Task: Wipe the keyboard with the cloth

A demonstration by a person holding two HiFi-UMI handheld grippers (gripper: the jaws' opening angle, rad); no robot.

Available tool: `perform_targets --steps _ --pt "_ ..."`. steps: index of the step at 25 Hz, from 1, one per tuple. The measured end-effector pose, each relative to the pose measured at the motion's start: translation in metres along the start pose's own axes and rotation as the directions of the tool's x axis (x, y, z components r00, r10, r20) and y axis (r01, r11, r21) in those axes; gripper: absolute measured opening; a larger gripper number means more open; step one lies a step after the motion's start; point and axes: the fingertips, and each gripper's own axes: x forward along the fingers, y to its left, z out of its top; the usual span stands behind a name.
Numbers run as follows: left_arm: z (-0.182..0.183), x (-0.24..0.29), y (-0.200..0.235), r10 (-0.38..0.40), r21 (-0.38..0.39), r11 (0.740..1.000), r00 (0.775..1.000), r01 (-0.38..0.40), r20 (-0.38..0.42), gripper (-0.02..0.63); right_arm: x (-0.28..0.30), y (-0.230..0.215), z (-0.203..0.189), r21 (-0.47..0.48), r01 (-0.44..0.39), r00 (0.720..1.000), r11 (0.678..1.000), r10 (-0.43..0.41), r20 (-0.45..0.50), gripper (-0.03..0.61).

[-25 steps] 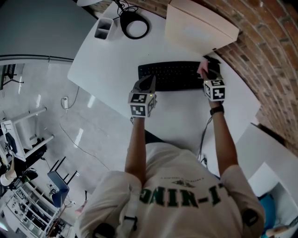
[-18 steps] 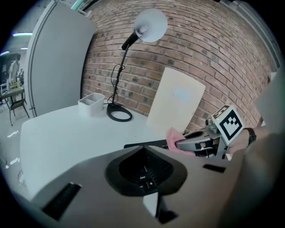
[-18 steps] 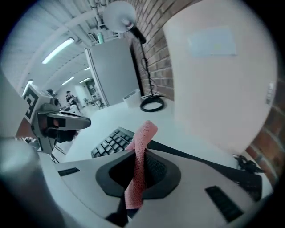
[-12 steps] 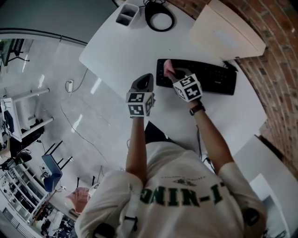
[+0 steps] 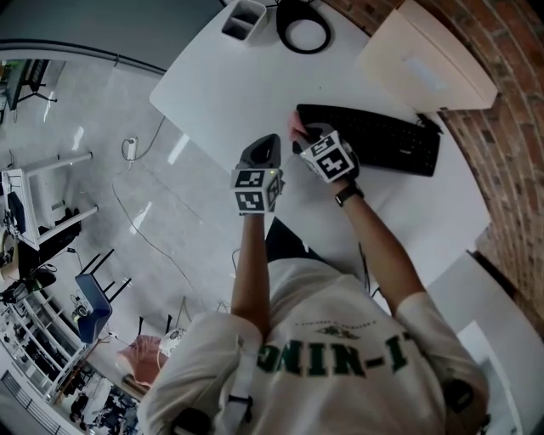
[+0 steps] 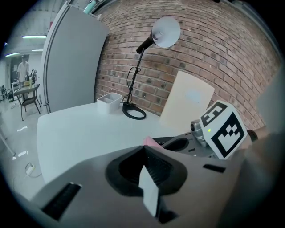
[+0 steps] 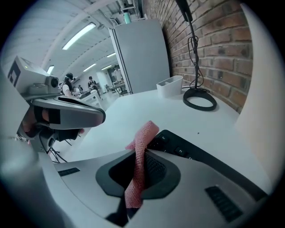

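Observation:
A black keyboard [image 5: 378, 140] lies on the white table [image 5: 246, 85] near the brick wall. My right gripper [image 5: 306, 138] is over the keyboard's left end, shut on a pink cloth [image 5: 297, 129]. In the right gripper view the cloth [image 7: 141, 153] stands pinched between the jaws, just above the corner keys [image 7: 178, 149]. My left gripper [image 5: 264, 146] hovers left of the keyboard, near the table's front edge, its jaws shut with nothing in them. From the left gripper view a corner of the cloth [image 6: 150, 142] and the right gripper's marker cube [image 6: 223, 129] show.
A desk lamp with a ring base [image 5: 303, 24] and a small white tray [image 5: 244, 17] stand at the far end of the table. A beige board [image 5: 425, 61] leans on the brick wall behind the keyboard. The table's edge [image 5: 191, 136] runs just left of my left gripper.
My right gripper has carried the cloth along the keyboard from its right end to its left end. The left gripper has stayed where it was.

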Motion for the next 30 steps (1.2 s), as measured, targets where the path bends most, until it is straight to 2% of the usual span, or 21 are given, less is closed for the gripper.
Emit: perform_targets --steps 9,30 --pt "-0.002 0.007 -0.014 -0.021 0.016 1.000 1.000 0.021 -0.018 -0.006 -0.015 -0.013 -0.017 0.002 0.023 1.000 1.000 -0.023 0.003 0.017" --pt "0.004 0.035 -0.085 -0.127 0.093 0.987 0.990 0.132 -0.059 -0.006 -0.069 -0.066 -0.075 0.063 0.114 0.993 0.992 -0.114 0.002 0.017"
